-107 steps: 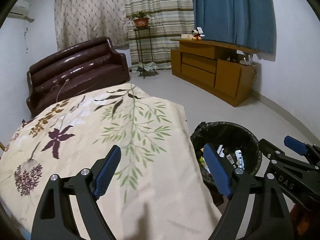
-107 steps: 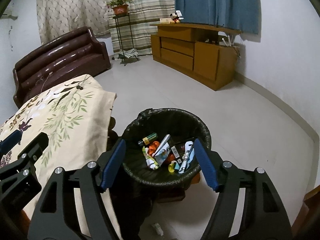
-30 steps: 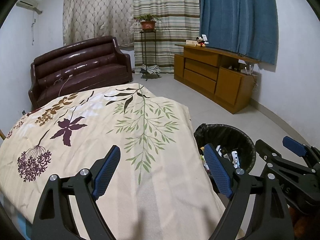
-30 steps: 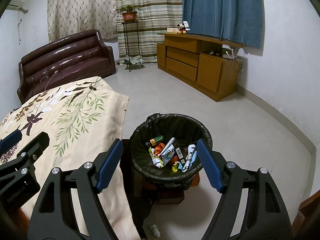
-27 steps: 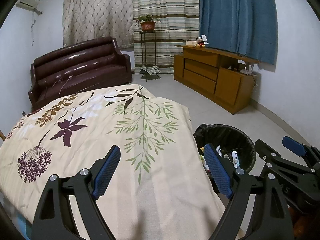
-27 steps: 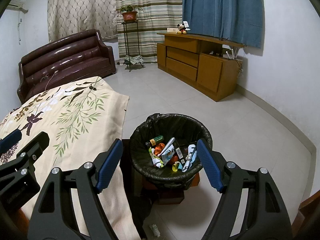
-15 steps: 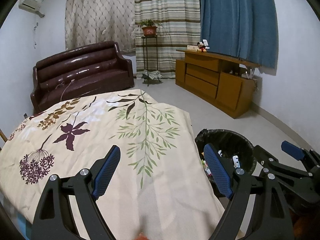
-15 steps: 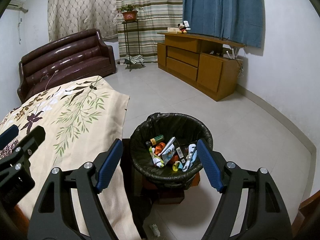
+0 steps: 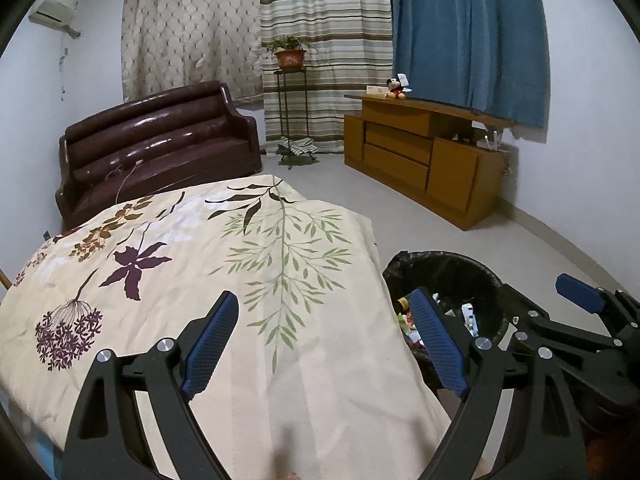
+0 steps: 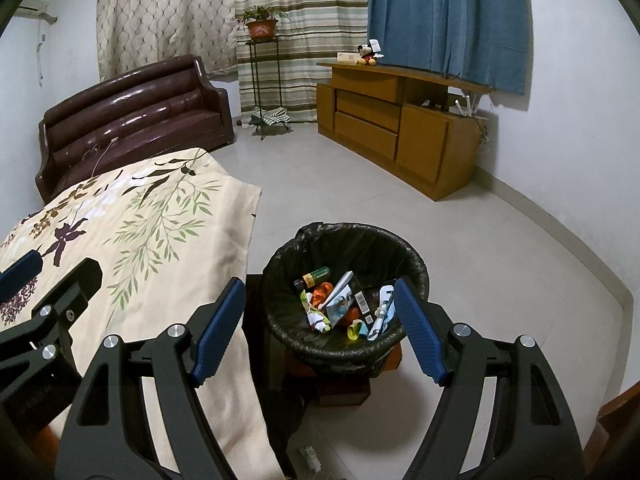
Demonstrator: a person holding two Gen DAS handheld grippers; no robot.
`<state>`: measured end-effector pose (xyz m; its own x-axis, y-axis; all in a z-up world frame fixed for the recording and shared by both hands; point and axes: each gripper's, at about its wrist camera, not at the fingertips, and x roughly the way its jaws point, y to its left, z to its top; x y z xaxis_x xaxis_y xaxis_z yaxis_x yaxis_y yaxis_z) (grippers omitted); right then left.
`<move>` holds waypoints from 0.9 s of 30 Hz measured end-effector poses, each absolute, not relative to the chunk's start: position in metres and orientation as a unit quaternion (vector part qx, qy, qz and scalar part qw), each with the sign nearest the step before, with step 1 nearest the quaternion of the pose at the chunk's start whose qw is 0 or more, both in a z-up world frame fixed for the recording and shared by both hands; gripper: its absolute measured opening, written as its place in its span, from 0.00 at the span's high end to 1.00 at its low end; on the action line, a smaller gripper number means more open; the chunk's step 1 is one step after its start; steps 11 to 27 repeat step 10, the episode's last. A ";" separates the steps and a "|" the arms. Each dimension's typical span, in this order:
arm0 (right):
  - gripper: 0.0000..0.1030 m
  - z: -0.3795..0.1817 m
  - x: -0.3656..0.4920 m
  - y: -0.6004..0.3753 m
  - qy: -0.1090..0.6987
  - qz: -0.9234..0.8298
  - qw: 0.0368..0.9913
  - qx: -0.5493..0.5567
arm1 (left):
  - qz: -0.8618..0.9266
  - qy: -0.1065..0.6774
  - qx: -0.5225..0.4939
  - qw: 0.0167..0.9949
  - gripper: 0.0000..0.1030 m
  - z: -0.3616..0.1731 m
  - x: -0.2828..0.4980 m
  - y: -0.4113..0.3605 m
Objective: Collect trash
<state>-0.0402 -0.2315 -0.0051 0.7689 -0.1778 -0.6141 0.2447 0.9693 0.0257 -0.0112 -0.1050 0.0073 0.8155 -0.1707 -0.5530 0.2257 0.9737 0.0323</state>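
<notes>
Both grippers, left (image 9: 324, 344) and right (image 10: 320, 332), hang empty with jaws apart; floral tablecloth (image 9: 248, 264) beside lined trash bin (image 10: 416, 256), wrapper scrap (image 10: 310, 456) on floor.

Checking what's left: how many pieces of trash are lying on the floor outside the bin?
1: a small wrapper on the floor, in front of the bin. The tablecloth may hide more.

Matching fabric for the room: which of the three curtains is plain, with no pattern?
The blue curtain, rightmost, above the wooden cabinet; the others are striped and diamond-patterned.
</notes>
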 end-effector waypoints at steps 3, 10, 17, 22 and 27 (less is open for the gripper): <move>0.28 -0.005 -0.040 -0.231 0.321 -0.112 0.939 0.052 | -0.102 0.285 0.050 0.952 0.18 0.007 -0.011 -0.106; 0.28 -0.007 -0.040 -0.230 0.323 -0.112 0.938 0.051 | -0.095 0.309 0.035 0.946 0.18 0.001 0.001 -0.095; 0.28 -0.007 -0.040 -0.230 0.323 -0.112 0.938 0.051 | -0.095 0.309 0.035 0.946 0.18 0.001 0.001 -0.095; 0.28 -0.007 -0.040 -0.230 0.323 -0.112 0.938 0.051 | -0.095 0.309 0.035 0.946 0.18 0.001 0.001 -0.095; 0.28 -0.007 -0.040 -0.230 0.323 -0.112 0.938 0.051 | -0.095 0.309 0.035 0.946 0.18 0.001 0.001 -0.095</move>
